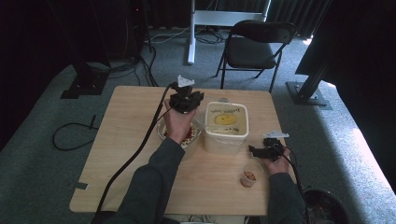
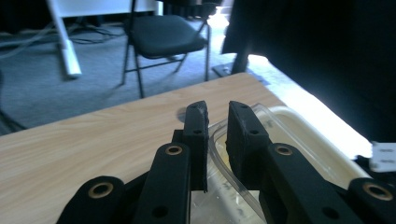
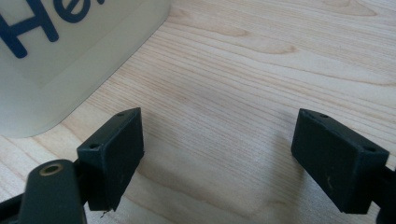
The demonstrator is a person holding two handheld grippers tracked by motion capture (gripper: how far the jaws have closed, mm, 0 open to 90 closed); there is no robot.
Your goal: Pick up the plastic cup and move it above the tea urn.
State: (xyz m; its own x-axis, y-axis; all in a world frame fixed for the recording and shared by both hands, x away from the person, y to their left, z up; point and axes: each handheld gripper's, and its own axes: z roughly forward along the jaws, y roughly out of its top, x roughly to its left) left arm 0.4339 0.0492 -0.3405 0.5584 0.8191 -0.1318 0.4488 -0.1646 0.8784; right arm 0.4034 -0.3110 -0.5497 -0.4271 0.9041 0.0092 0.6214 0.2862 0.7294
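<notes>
The left gripper [image 1: 186, 100] is held up over the far middle of the wooden table [image 1: 126, 140], just beside the left wall of a white plastic tub [image 1: 226, 128]. In the left gripper view its jaws stand close together with a narrow gap left between them, and a clear plastic lid [image 2: 233, 175] runs up through that gap — the lid's curved rim passes between the two pads, yet whether they actually pinch it cannot be told. The tub bears a yellow smiley face [image 1: 225, 119] seen from above, and it stands near the middle of the table.

Under the person's left hand [image 1: 178, 122] lies a clear bowl [image 1: 192, 136] with reddish pieces in it, touching or nearly touching the tub's left side.

The right gripper [image 1: 262, 150] rests low at the right edge of the table, just right of the tub's near corner. Its jaws stand wide apart with nothing but bare wood between them — the right gripper view shows the tub's white wall with blue lettering [image 3: 28, 23] at upper left, apart from the jaws. A small clear cup [image 1: 251, 173] holding brown bits stands just in front of the right hand [image 1: 279, 164], close to the near edge.

A black folding chair [image 1: 254, 44] stands on the grey carpet beyond the table.
</notes>
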